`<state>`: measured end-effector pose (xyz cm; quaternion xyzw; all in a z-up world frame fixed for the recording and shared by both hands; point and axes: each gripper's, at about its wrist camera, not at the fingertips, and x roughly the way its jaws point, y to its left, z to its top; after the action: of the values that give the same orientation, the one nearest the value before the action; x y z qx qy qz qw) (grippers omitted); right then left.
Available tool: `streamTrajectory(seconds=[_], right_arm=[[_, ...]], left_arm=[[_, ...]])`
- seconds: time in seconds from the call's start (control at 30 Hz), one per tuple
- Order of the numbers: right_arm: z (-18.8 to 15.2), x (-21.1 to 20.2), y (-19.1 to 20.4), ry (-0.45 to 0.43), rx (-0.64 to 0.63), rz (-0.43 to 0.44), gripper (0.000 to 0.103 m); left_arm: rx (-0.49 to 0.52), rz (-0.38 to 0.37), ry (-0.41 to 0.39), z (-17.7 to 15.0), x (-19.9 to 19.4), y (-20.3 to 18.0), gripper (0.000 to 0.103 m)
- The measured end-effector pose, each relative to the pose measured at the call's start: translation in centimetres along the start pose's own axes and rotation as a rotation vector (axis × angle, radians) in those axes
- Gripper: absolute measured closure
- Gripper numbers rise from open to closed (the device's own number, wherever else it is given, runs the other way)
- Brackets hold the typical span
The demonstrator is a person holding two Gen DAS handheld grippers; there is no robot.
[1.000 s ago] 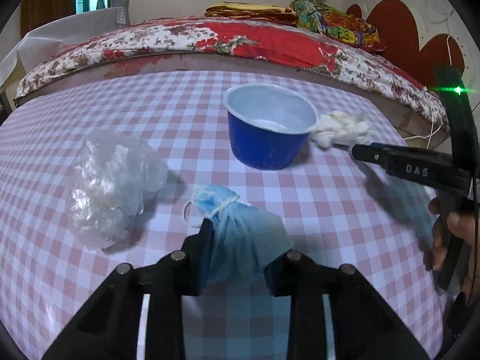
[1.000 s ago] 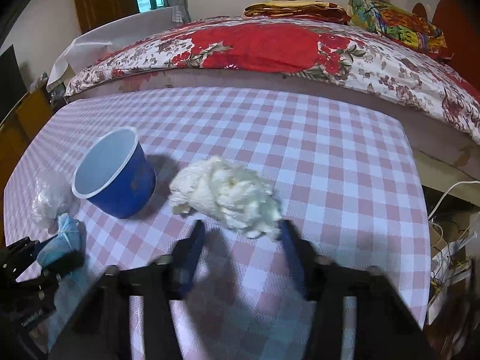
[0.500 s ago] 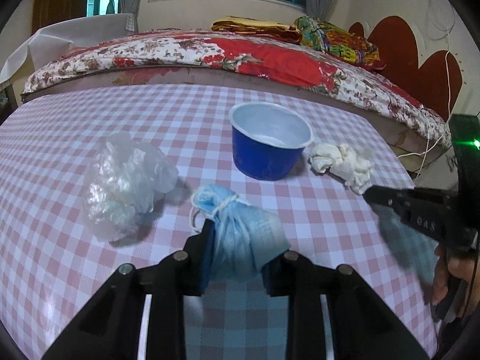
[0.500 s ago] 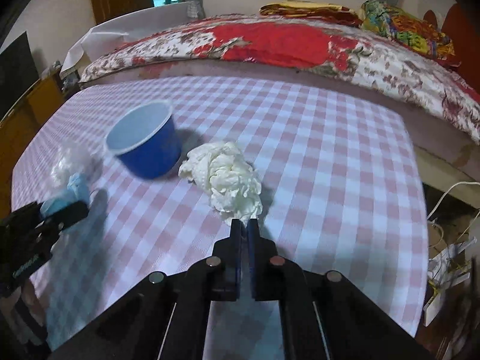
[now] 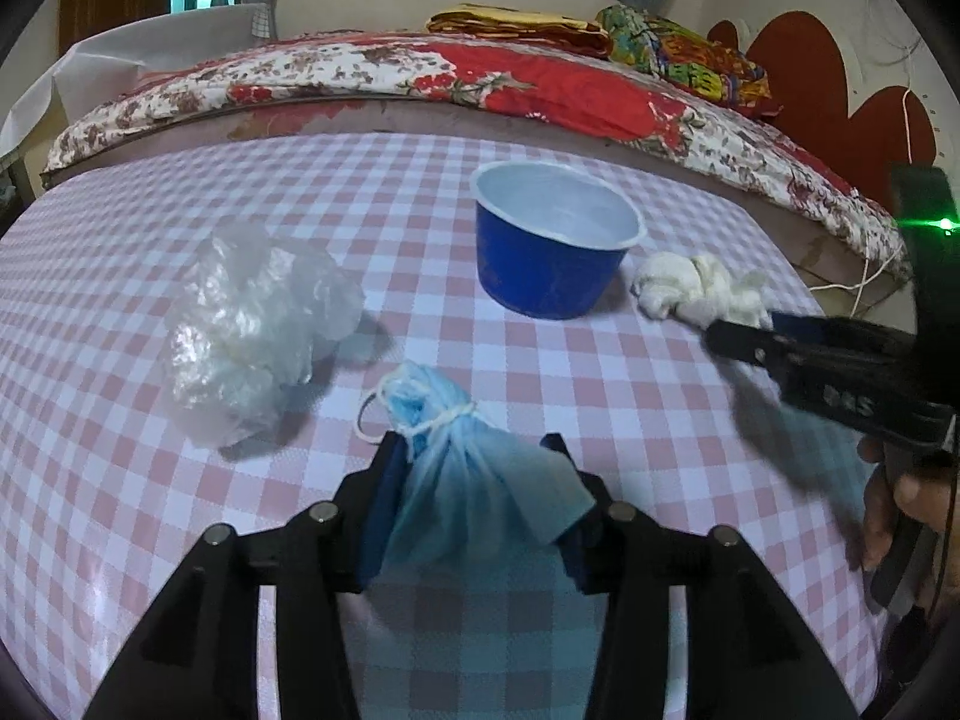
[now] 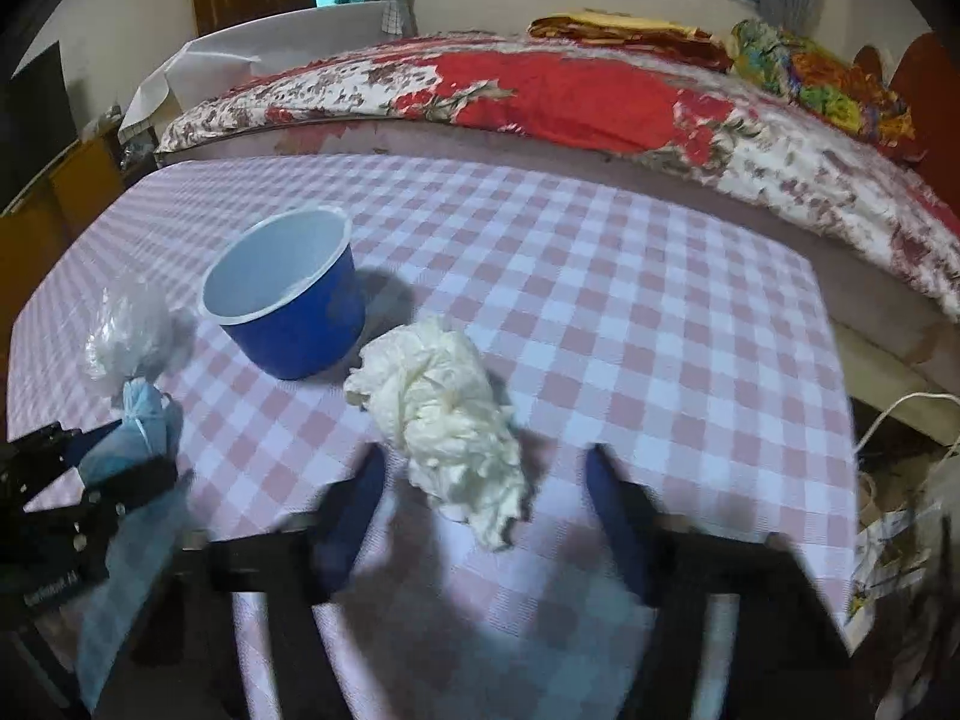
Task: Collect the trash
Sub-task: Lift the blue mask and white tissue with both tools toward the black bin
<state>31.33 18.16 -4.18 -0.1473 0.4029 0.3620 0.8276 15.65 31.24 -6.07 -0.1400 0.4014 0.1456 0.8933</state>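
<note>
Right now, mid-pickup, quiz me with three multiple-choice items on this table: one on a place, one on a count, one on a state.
1. The white tissue wad lies where?
A. inside the blue cup
B. on the cloth beside the blue cup
C. on the bed

2. Loose trash pieces besides the cup?
A. one
B. three
C. five

3. The left claw is:
A. wide open, empty
B. shut on the blue face mask
C. out of view

Answers: B, the wad sits on checks next to the cup; B, wad, mask and clear plastic bag; B, both pads press the mask.
</note>
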Motion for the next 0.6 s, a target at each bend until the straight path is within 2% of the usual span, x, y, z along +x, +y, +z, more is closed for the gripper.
streamTrajectory(seconds=[0.03, 0.07, 0.3, 0.6], right_arm=[[0.0, 0.0, 0.0, 0.003, 0.005, 0.005, 0.090], [-0.2, -0.2, -0.1, 0.003, 0.017, 0.024, 0.091], [-2.0, -2.7, -1.1, -0.033, 0.025, -0.010, 0.092], [-5.0, -7.6, -5.0, -0.055, 0.086, -0.078, 0.092]], left_arm=[[0.002, -0.007, -0.001, 0.0, 0.0, 0.0, 0.075], [0.004, -0.011, -0.004, 0.0, -0.1, 0.0, 0.075], [0.025, -0.029, -0.053, 0.4, -1.4, -1.4, 0.076], [0.091, -0.091, -0.077, 0.5, -2.6, -5.8, 0.077]])
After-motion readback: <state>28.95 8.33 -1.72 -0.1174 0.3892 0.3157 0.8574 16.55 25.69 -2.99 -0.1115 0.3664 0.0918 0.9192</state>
